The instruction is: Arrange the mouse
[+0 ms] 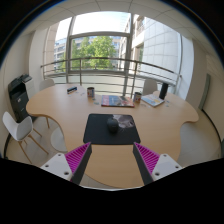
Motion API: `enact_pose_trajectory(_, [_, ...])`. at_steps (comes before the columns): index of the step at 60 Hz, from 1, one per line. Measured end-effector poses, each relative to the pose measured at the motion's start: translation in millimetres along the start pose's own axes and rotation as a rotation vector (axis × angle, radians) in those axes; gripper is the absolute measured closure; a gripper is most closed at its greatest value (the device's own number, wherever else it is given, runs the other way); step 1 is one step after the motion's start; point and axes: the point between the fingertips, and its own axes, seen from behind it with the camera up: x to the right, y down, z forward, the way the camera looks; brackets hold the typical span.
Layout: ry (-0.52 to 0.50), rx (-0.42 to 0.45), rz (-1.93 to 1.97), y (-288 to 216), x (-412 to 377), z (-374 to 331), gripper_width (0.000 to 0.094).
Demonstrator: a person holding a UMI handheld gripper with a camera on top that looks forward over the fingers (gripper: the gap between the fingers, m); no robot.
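Hovering with jaws spread wide and holding nothing, gripper [112, 160] facing the mouse [113, 124] that sits straight ahead, well beyond the fingertips, on the black mat [100, 132] on the tabletop [60, 105], long axis unclear.

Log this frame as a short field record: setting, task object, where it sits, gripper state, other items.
setting: meeting room, round wooden table, large window behind
task object: mouse
location: on black mouse mat, beyond the fingers
hand-held gripper: open, holding nothing, short of the mat
other items: white chair; laptop, cup, book at the far side
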Motion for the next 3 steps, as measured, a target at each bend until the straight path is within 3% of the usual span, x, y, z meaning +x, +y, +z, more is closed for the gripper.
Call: enact_pose_trajectory(3, [-0.001, -0.002, -0.001, 2.8, -1.0, -5.0, 0.0091])
